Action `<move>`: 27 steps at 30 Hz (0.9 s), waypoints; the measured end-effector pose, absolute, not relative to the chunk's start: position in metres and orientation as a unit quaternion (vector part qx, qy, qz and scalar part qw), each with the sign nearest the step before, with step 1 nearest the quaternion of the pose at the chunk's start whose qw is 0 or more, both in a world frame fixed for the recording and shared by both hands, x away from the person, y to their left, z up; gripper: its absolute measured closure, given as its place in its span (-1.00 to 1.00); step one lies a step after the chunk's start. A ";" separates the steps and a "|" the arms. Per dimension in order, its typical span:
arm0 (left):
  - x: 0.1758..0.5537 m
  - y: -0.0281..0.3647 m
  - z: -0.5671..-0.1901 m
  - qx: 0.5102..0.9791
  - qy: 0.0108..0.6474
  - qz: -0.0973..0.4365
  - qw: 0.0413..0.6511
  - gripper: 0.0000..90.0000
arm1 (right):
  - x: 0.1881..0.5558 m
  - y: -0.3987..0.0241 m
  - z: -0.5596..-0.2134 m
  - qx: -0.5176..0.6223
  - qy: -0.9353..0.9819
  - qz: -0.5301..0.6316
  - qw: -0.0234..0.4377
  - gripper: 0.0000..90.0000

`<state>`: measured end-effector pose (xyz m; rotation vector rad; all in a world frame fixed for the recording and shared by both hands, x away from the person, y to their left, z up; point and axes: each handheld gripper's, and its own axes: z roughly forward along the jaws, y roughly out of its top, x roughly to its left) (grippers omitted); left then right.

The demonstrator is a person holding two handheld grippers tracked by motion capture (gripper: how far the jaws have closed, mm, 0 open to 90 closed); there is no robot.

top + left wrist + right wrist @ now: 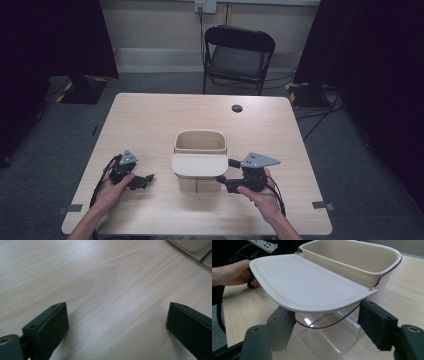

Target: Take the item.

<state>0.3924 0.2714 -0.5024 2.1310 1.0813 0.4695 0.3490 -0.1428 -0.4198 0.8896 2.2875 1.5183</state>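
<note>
A container [200, 142] stands in the middle of the table [150, 115]. It has a cream inner bucket [352, 257] set in a clear body [332, 340], with a thin wire handle [387, 270]. Its flat cream lid [307, 287] is swung open toward the person and lies roughly level. My right gripper [226, 171] is open just right of the lid's front, and in the right gripper view its jaws [327, 320] stand wide apart under the lid's edge, beside the clear wall. My left gripper [143, 181] is open, low over bare wood [117, 315] to the left of the container.
A small black round disc [237, 108] sits on the table's far side. A black folding chair [239, 55] stands behind the table. Grey tape marks [322, 205] lie near the front corners. The person's other hand [232, 275] appears beyond the lid.
</note>
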 end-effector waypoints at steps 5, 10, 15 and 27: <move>0.392 0.271 -0.502 0.821 0.417 0.181 0.346 -0.92 | 0.349 -0.143 -0.419 0.309 0.785 0.520 0.134 -0.39; 0.392 0.271 -0.502 0.821 0.416 0.181 0.346 -0.92 | 0.349 -0.143 -0.416 0.306 0.783 0.522 0.141 -0.39; 0.392 0.271 -0.502 0.821 0.417 0.181 0.346 -0.92 | 0.349 -0.142 -0.415 0.306 0.783 0.523 0.140 -0.42; 0.392 0.271 -0.502 0.821 0.417 0.181 0.346 -0.92 | 0.354 -0.142 -0.413 0.303 0.782 0.529 0.134 -0.43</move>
